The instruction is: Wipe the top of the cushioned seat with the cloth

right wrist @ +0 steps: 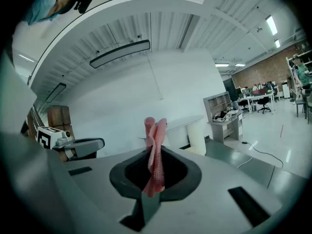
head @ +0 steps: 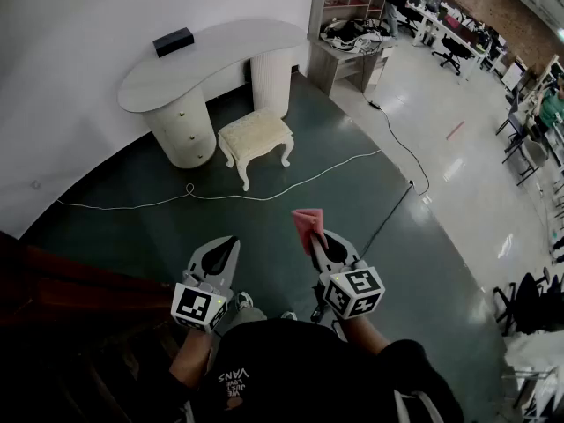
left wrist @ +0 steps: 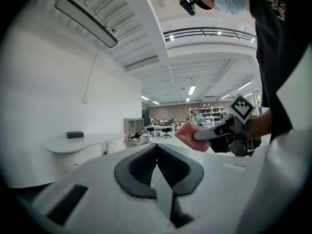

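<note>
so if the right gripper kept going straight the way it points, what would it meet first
Nothing close. The right gripper, shut on the pink cloth, aims across open floor toward the cushioned seat and the white table behind; probably the seat first, but depth is unclear.

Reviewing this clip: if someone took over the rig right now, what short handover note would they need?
Left claw: shut, empty.
Right claw: shut on the cloth, which sticks up between its jaws.
The cushioned seat stands on the floor ahead, beside the white desk, well apart from both claws.
Done: the cloth is picked up.
Left: go to the seat and wipe its top.
</note>
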Motion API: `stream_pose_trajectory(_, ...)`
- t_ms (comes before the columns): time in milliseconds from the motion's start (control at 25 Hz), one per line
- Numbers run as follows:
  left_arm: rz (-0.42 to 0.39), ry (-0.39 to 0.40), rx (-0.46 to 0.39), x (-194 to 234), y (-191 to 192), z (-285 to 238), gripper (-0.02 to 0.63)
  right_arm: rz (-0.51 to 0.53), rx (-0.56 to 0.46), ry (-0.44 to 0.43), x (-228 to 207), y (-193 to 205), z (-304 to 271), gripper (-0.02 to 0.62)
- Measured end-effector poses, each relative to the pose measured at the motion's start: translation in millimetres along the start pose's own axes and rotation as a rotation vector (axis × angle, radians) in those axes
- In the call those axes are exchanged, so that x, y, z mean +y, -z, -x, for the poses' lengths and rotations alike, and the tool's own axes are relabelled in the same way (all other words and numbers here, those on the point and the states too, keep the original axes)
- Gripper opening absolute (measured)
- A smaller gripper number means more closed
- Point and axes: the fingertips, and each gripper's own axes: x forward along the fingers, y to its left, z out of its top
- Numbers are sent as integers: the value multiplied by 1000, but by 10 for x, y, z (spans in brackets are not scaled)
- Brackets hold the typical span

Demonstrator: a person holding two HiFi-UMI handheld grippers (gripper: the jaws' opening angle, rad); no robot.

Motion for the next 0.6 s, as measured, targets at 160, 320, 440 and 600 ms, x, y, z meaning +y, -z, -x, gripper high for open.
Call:
stream_pose_trajectory(160,6,7,3,95,-11,4,17,-4,4,10,32,11,-58,20)
stream_pose_trajectory(320,7,16,4,231,-24,-31,17,-6,1,21,47,-37,-172,21)
stream_pose_trajectory(440,8,26,0,332,-17,-73,17,-27,-5,13,68,-61,-278,21)
stream_pose_trajectory(600,18,40,14,544,17,-104,17,-51,-7,4,151,-70,-494,23)
